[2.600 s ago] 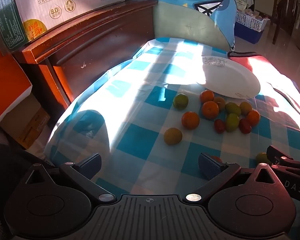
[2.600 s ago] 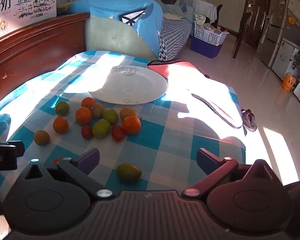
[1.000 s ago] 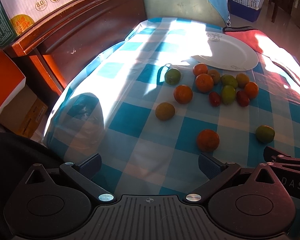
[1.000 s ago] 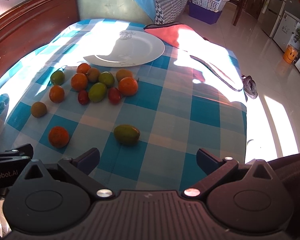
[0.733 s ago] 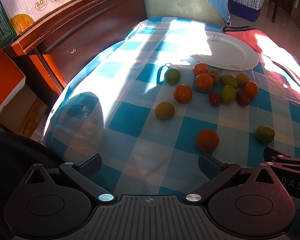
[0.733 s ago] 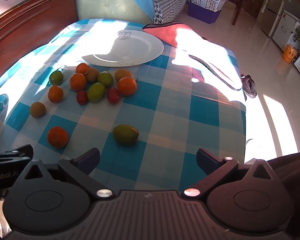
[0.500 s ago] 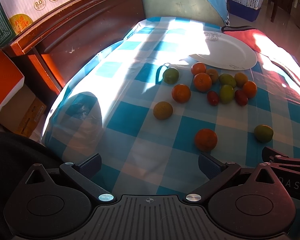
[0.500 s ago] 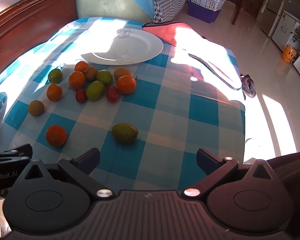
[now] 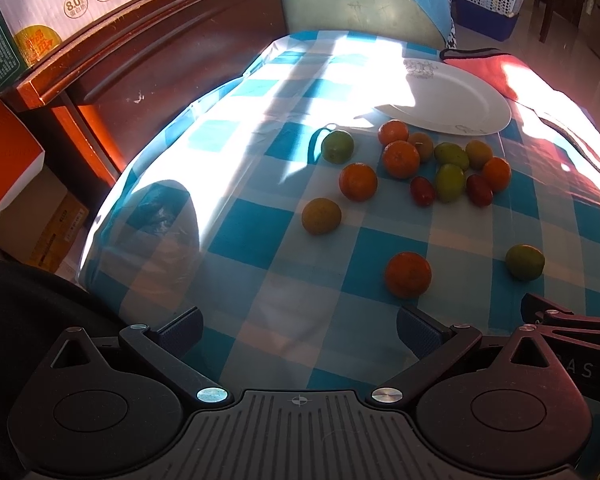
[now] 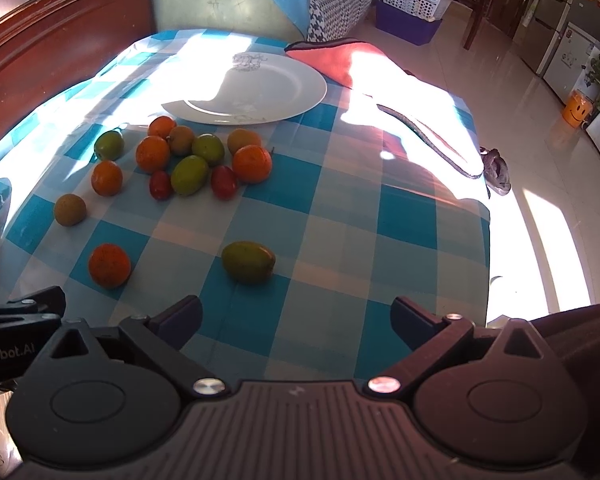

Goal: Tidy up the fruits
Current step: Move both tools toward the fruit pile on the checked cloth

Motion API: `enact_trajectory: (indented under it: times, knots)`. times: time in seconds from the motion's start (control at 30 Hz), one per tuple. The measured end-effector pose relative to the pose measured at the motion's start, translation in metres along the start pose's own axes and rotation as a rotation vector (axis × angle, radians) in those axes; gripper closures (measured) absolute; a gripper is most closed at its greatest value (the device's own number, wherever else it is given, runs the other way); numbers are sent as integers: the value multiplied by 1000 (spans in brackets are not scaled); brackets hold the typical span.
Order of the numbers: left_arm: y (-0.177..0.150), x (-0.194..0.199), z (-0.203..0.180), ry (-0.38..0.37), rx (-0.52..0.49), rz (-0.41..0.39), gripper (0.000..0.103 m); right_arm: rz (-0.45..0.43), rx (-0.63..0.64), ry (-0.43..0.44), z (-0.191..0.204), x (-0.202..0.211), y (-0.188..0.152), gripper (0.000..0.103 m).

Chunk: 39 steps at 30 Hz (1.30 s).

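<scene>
Several small orange, green and red fruits lie in a cluster (image 9: 440,168) (image 10: 192,160) on the blue checked tablecloth, just in front of an empty white plate (image 9: 452,100) (image 10: 256,88). An orange fruit (image 9: 407,274) (image 10: 109,266) and a green fruit (image 10: 248,262) (image 9: 525,262) lie apart, nearer to me. My left gripper (image 9: 300,326) is open above the cloth, short of the orange fruit. My right gripper (image 10: 296,316) is open too, just short of the green fruit. Neither holds anything.
A dark wooden headboard (image 9: 160,52) with a milk carton box (image 9: 80,0) on it borders the table's left side. A red cloth (image 10: 340,58) lies beyond the plate. The table's right edge (image 10: 484,216) drops to a tiled floor.
Both grippers have risen and tilted downward since the oldest frames, so the two near fruits now show in full. Over the last second little has changed. The fruits have not moved.
</scene>
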State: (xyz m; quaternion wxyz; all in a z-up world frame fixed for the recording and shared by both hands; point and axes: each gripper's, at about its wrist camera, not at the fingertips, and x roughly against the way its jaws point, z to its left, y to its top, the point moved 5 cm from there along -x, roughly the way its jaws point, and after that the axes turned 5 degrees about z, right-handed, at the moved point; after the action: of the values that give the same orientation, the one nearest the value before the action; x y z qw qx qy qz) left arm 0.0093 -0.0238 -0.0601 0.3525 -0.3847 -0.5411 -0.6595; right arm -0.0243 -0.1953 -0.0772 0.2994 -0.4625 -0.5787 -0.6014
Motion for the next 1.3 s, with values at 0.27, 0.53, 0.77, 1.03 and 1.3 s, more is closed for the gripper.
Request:
enact_trajectory:
  times: [0.27,0.53,0.77,1.03,1.3]
  knots:
    - [-1,1,1,-16,5,1,0,-1,5,-1,0,0,-1,4]
    - [-1,0,3,-28,10,-4,0,2,19,1,3,-2,-2,4]
    - [-1,-4,4,-41,15,5,0,7,22,0,3,-5,-3,5]
    - [-1,-5,9,-64,19,-9,0,-8,-21,-5,-7,-5,-2,7]
    - [-1,-9,9,-57,18,-6,0,-51,-121,60,-23,0,2,11]
